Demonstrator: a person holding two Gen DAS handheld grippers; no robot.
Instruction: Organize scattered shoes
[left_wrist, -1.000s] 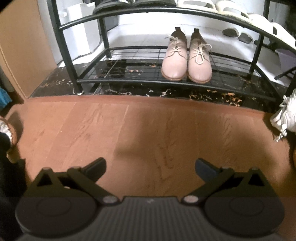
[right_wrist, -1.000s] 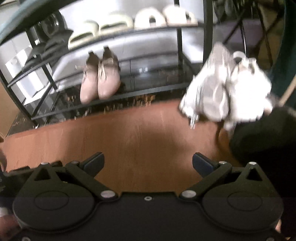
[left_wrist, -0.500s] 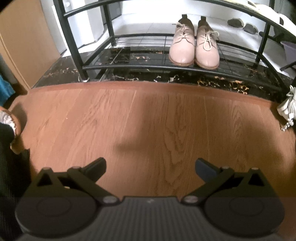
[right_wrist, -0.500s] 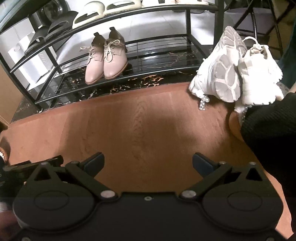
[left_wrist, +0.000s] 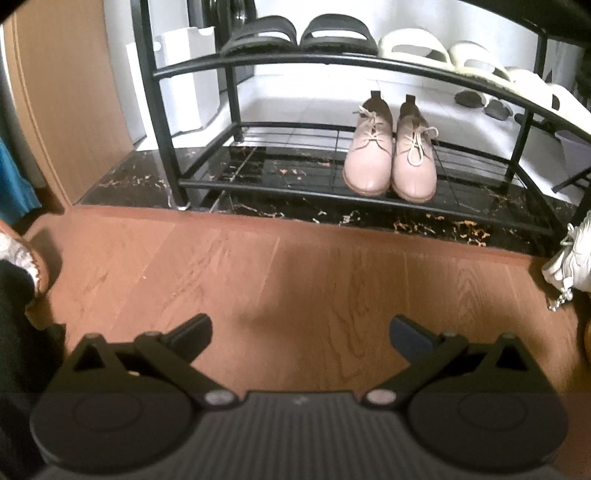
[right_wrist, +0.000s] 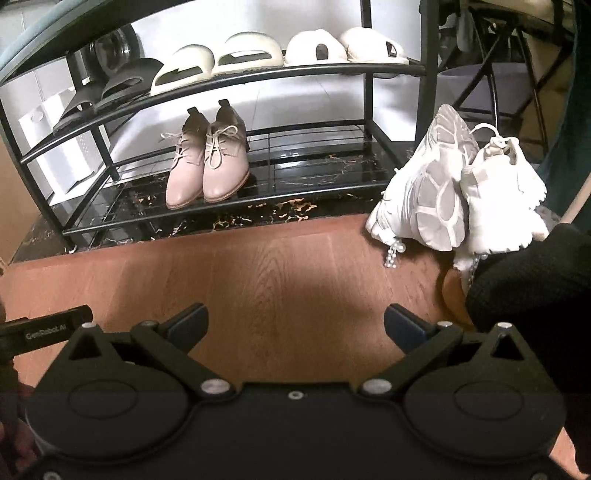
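**White sneakers lie loose ahead to my right**

The pair of white chunky sneakers (right_wrist: 458, 192) lies tumbled on the wood floor (right_wrist: 295, 273) ahead and to the right of my right claw (right_wrist: 293, 323), one tipped so its sole faces me, just off the end of the black shoe rack (right_wrist: 236, 79). I judge them light but bulky, with soft uppers and stiff soles; a pinch at the heel collar or tongue should hold best, and a beaded charm dangling there could snag. Straight ahead, the pink lace-up shoes (left_wrist: 389, 158) stand paired on the bottom shelf, with slippers lined up on the shelf above. My left claw (left_wrist: 301, 332) and my right both gape wide, holding nothing, over bare floor
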